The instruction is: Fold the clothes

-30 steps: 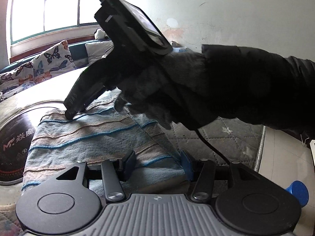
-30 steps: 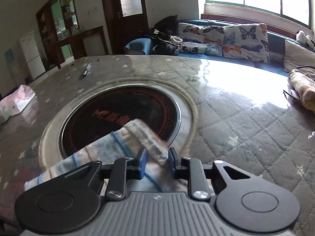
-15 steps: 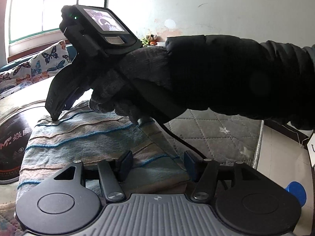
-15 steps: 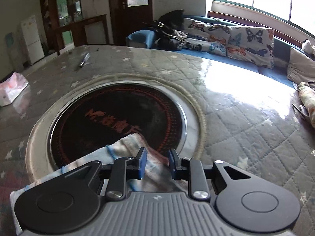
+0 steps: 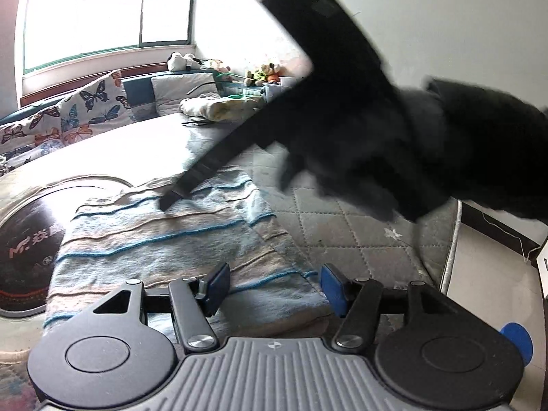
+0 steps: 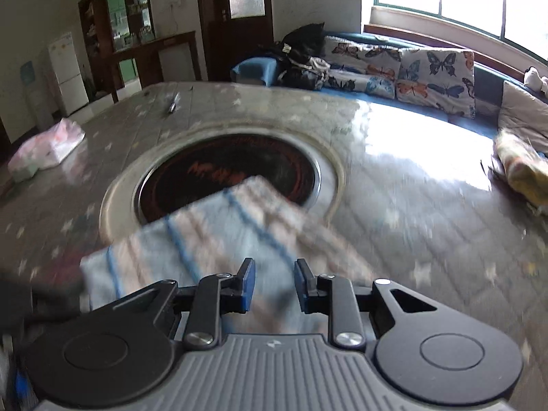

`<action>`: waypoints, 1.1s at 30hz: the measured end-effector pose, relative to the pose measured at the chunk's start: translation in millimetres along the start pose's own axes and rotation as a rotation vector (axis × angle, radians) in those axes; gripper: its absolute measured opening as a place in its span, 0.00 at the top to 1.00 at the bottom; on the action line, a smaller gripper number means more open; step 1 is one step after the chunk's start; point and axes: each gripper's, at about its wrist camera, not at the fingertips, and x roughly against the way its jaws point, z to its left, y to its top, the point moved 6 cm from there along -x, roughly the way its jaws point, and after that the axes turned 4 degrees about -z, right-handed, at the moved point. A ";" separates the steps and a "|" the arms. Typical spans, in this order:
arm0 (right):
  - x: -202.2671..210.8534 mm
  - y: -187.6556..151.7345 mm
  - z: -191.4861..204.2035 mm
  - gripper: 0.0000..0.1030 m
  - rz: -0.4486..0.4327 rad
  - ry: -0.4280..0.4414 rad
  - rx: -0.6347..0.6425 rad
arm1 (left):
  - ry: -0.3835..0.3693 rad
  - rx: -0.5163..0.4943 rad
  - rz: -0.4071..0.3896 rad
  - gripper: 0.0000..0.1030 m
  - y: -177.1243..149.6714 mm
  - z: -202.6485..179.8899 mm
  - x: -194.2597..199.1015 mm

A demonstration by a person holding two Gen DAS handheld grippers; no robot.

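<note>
While blur smears striped cloth (image 6: pixel 212 239), right hand-held gripper (image 6: pixel 271 284) jaws apart; left hand-held gripper (image 5: pixel 274 287) open.

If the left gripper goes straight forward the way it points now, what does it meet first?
Most likely the striped folded cloth: the left gripper points down at it with open jaws and nothing between, though depth is unclear.

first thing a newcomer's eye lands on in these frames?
The dark gloved hand sweeping its right gripper across the upper right of the left wrist view. Under it, the striped folded cloth on the quilted table, overlapping the round black inset mid-table.
</note>
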 end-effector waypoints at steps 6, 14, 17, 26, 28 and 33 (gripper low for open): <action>28.0 -33.1 10.8 0.76 -0.013 -0.003 0.009 | 0.066 0.015 -0.027 0.40 2.0 18.6 21.1; 60.7 -62.4 36.1 0.68 -0.055 -0.009 0.058 | 0.171 0.097 -0.030 0.40 -0.1 56.7 37.9; 65.8 -74.1 37.7 0.68 -0.073 -0.008 0.027 | 0.204 0.111 -0.009 0.40 -6.8 72.7 42.9; 73.0 -57.5 16.6 0.68 -0.140 -0.024 -0.056 | 0.224 0.127 0.016 0.40 -22.3 82.0 50.7; 65.9 -53.9 9.6 0.68 -0.147 -0.032 -0.073 | 0.226 0.127 0.017 0.40 -22.5 81.7 50.0; 55.7 -64.1 -12.3 0.67 -0.118 -0.055 -0.153 | 0.231 0.125 0.023 0.40 -21.5 82.6 50.2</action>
